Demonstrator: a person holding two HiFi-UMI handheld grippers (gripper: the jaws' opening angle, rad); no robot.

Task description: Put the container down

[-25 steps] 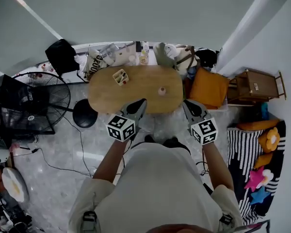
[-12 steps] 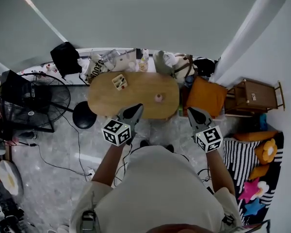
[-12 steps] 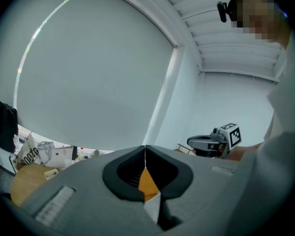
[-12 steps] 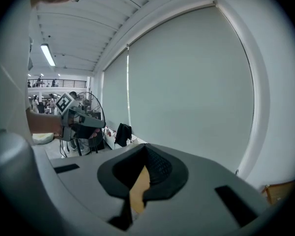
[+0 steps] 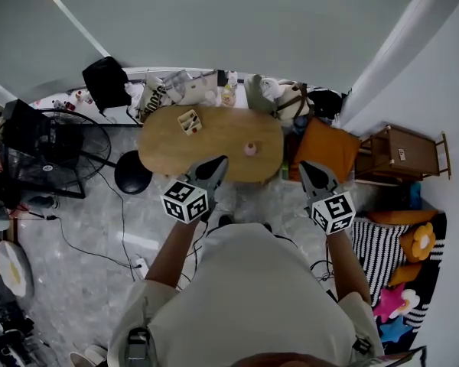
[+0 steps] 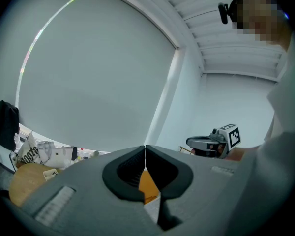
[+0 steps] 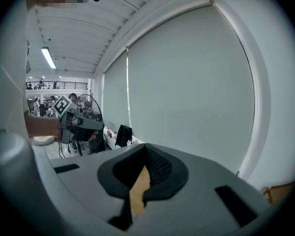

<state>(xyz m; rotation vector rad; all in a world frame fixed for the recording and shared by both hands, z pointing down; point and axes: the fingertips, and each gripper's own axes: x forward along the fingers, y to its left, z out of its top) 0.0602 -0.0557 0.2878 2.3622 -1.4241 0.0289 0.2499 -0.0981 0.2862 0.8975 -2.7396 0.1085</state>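
Currently both grippers are clenched shut, holding nothing. The left gripper (image 5: 216, 165) and right gripper (image 5: 307, 170) hover at the oval table's (image 5: 168, 155) near edge. A small box-like container (image 5: 189, 121) rests on the table, above centre frame, up-left of the nearer left gripper.

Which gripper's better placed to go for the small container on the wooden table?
Left, probably. The left gripper points across the table toward the container; the right gripper sits off its right end. Both shut, empty.
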